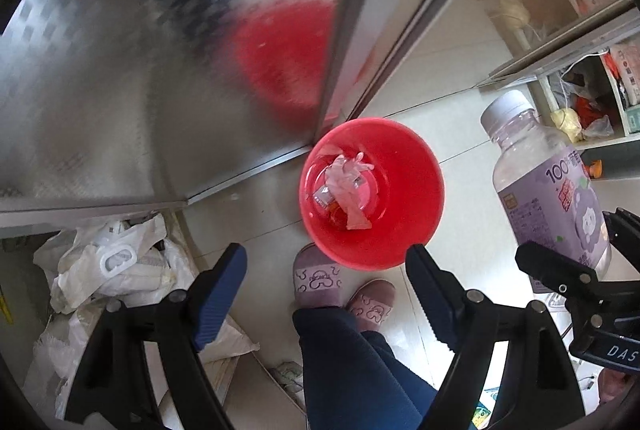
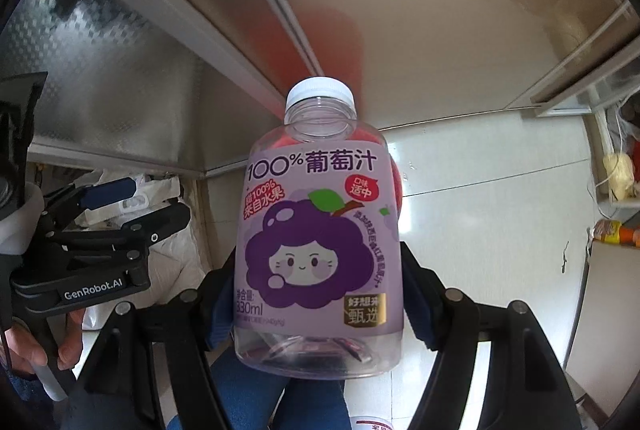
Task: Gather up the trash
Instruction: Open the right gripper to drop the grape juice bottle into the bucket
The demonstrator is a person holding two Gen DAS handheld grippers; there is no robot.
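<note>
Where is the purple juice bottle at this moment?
The purple juice bottle fills the middle of the right wrist view, clamped between the right gripper's fingers. In the left wrist view it is at the right edge, to the right of the red bin.

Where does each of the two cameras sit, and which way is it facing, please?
Left wrist: on the left gripper, facing down at the red bin on the floor; slippered feet and a trouser leg show.
Right wrist: on the right gripper, facing down along the juice bottle it clamps; a hand shows.
Shared: the bottle, the metal cabinet, and each view shows the other gripper.
</note>
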